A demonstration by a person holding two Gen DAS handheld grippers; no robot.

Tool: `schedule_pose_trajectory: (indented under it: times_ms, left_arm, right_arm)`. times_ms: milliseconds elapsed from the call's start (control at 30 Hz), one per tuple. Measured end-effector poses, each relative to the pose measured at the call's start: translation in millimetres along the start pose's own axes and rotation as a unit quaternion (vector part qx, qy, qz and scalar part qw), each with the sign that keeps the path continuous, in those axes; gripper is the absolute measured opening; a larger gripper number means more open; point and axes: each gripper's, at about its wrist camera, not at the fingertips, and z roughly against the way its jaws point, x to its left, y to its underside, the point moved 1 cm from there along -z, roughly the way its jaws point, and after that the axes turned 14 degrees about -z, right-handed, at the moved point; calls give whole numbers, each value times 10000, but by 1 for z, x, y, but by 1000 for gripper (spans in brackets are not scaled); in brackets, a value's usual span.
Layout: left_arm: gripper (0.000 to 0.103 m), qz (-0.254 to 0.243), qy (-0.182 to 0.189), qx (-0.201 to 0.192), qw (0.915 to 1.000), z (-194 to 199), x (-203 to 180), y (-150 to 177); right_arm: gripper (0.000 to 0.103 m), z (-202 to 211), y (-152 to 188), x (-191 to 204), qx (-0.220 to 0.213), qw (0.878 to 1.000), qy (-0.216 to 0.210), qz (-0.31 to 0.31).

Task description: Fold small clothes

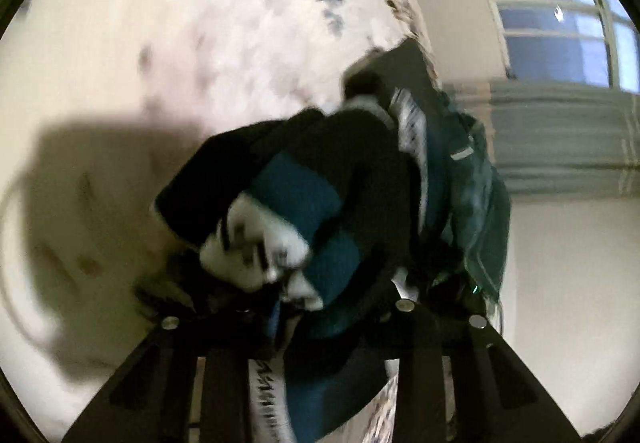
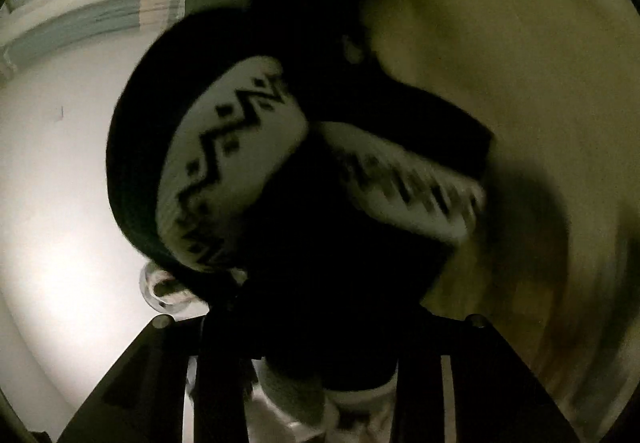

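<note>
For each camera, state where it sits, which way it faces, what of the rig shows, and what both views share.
Left wrist: on the left hand-held gripper, looking along its fingers at bunched knitwear on a speckled surface; black fingers show below.
Right wrist: on the right hand-held gripper, facing the knitwear's zigzag band close up; fingers show below.
Shared: the knitwear, window and wall.

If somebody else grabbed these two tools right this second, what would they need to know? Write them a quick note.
Left gripper: fabric of the knitted garment lies bunched between its fingers; looks gripped, though the picture is blurred.
Right gripper: the same dark garment with white patterned bands fills the space between its fingers; likely gripped too.
Garment: bunched up and draped from both tools over the pale speckled surface.
Done: picked up at two points.
Left: no neat fold visible yet; spread, fold and lay it flat.
</note>
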Motion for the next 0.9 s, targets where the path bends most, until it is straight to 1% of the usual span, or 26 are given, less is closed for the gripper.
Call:
schedule_pose_trajectory:
  times_ms: [33,67,133,167,200,233,267,300,333,367,400,433,500,533,567,600,633,700,733,800,833,867,900]
  left_arm:
    - [28,-156,-39,112,9998,8,-4,-9]
    - [28,-347,-69,241,9991,15,-8,-16]
    - [30,-723,-91,732,9947,16,-15,-28]
    - [37,-922,-220,1059,9898,13,-14,-27]
    - [57,-1135,-513,1386,9825,6,-13,-26]
    - [67,-1336,-842,1652,9735,-1,-9,-23]
    - [73,-1490,-1113,1847,9650,-7,-5,-18]
    - [73,-1545,-1255,1930,9608,-9,-2,-17]
    - [73,-1566,-1327,1928,9595,-8,0,-15]
    - [73,-1554,-1331,1845,9613,-1,3,-10]
    - [73,-1515,-1301,1647,9659,9,1,-7]
    - [73,-1480,-1311,1483,9690,16,-2,-9]
    - [73,-1403,-1467,1083,9732,39,-3,-6]
    - [73,-1369,-1597,872,9737,53,0,-3]
    - [73,-1343,-1745,747,9726,62,4,1]
    - [73,-1291,-1966,633,9699,72,12,5]
    - [74,-1242,-2151,589,9669,78,22,11]
    - [74,-1224,-2630,680,9546,76,37,22]
    - [74,-1267,-2860,762,9467,76,49,30]
    - [74,-1438,-3247,978,9297,69,65,46]
    - [74,-1516,-3328,1052,9248,65,69,51]
    - [74,-1654,-3411,1099,9188,59,72,57]
    - [77,-1750,-3461,1095,9152,56,71,58]
  right_arm:
    - [36,4,28,-11,-19,9999,-43,-136]
    - [36,5,48,-20,-21,9996,-96,-263]
    - [36,3,93,-45,-18,9975,-193,-680]
    - [36,-1,118,-59,-39,9962,-140,-864]
    - [38,-5,134,-73,-108,9947,-6,-1022]
    - [41,-10,142,-84,-131,9932,165,-1142]
    - [49,-16,148,-98,-116,9907,449,-1277]
    - [54,-19,150,-108,-94,9876,664,-1421]
    - [56,-15,153,-118,-101,9849,707,-1577]
    - [56,-8,153,-121,-175,9854,675,-1552]
    - [56,6,153,-121,-419,9856,764,-1450]
    - [56,23,150,-121,-694,9853,729,-1381]
    - [56,61,147,-126,-1256,9795,509,-1488]
    - [56,76,146,-129,-1475,9758,467,-1546]
    - [56,96,144,-132,-1798,9695,503,-1590]
    - [56,109,141,-132,-1953,9663,556,-1582]
    - [56,120,137,-129,-2051,9631,778,-1558]
    - [56,138,130,-125,-1993,9636,1085,-1411]
    - [56,140,129,-118,-1939,9665,1091,-1277]
    - [57,138,122,-89,-1776,9731,1129,-939]
    - [57,127,112,-65,-1699,9766,1109,-716]
    - [57,116,107,-52,-1613,9789,1123,-556]
    - [61,91,103,-29,-1457,9821,1127,-400]
